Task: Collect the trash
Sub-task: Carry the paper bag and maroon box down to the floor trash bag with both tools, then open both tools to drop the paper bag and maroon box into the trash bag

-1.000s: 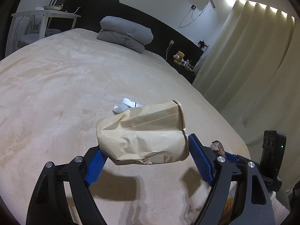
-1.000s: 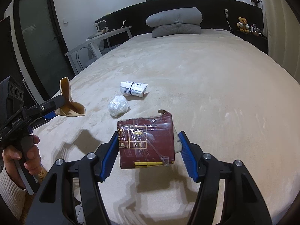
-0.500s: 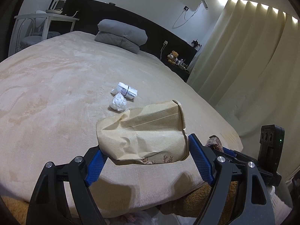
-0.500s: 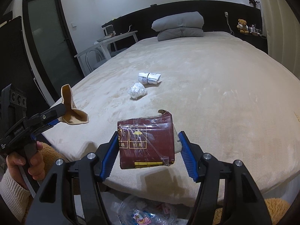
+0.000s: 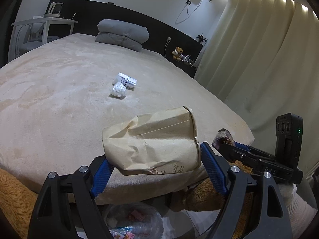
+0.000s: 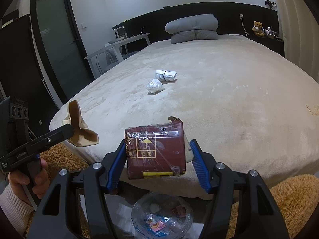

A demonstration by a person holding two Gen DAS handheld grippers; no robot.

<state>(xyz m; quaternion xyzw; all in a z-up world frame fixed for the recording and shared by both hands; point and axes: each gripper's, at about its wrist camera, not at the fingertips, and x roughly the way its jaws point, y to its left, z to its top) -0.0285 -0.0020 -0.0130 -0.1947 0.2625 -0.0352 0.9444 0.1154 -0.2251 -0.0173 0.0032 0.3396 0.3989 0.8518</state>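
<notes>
My left gripper is shut on a crumpled tan paper cup, held past the foot of the bed; the cup also shows in the right wrist view. My right gripper is shut on a dark red wrapped packet, whose end shows in the left wrist view. A clear-lined trash bin with wrappers sits on the floor below both grippers; it also shows in the left wrist view. A crumpled white wad and a white banded packet lie on the bed.
The beige bed fills the view, grey folded pillows at its head. Curtains hang on the right. A white desk and a dark door stand to the left. A brown fluffy rug lies at the bed's foot.
Both grippers have pulled back from over the bed to beyond its foot, still holding the cup and the packet. The trash bin has come into view below them.
</notes>
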